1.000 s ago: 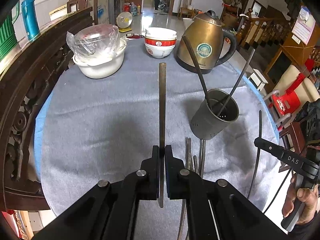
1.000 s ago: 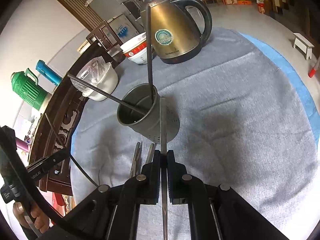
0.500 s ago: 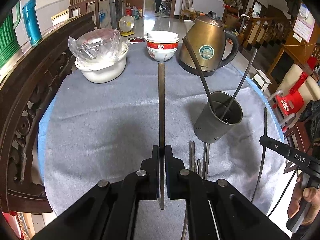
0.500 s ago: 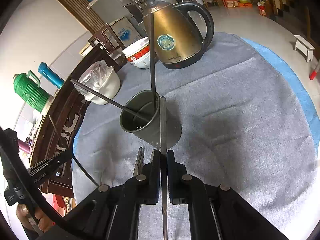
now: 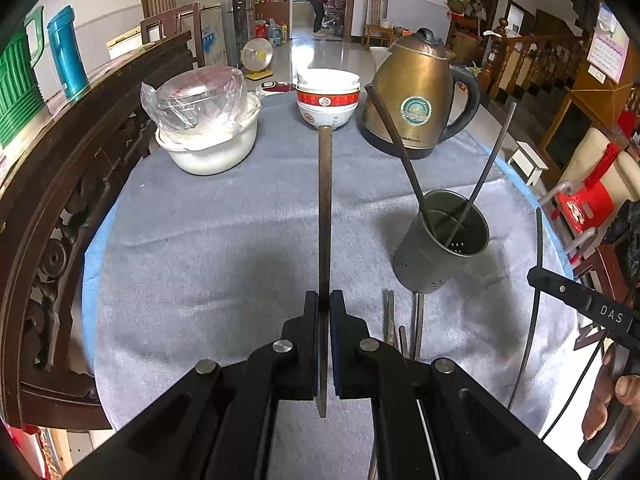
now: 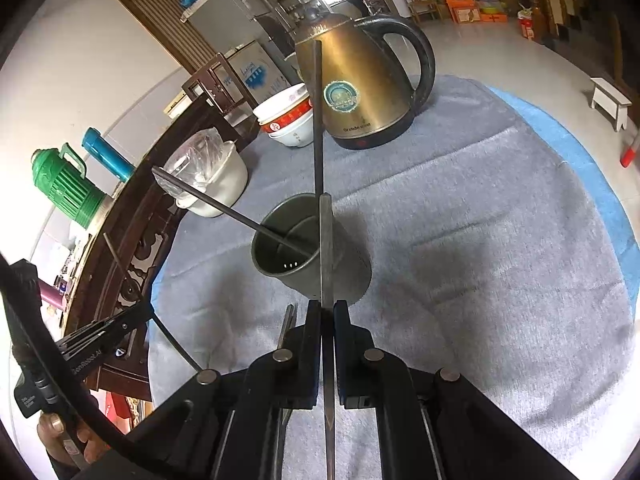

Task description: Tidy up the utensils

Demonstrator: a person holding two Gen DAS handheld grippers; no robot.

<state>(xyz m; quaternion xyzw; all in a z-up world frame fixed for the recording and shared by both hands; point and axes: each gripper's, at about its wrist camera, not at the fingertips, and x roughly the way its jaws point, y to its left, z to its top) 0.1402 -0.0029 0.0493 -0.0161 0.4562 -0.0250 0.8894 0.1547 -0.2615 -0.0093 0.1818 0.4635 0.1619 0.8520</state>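
A grey metal utensil holder (image 5: 442, 240) (image 6: 310, 256) stands on the grey cloth with two chopsticks (image 5: 486, 172) (image 6: 318, 120) leaning in it. My left gripper (image 5: 324, 304) is shut on a brown chopstick (image 5: 325, 208) that points forward above the cloth, left of the holder. My right gripper (image 6: 327, 308) is shut on a dark chopstick (image 6: 326, 248) whose tip lies over the holder's rim. Several loose chopsticks (image 5: 402, 320) (image 6: 286, 324) lie on the cloth just in front of the holder.
A brass kettle (image 5: 416, 96) (image 6: 360, 80), stacked red-and-white bowls (image 5: 327, 100) (image 6: 288, 120) and a white pot with a plastic-wrapped lid (image 5: 204, 120) (image 6: 212, 176) stand at the table's far side. A dark carved wooden rail (image 5: 60, 200) borders the left.
Both grippers have pulled back and risen slightly with their chopsticks; the holder, kettle and bowls sit a little lower in the views. Grips are unchanged.
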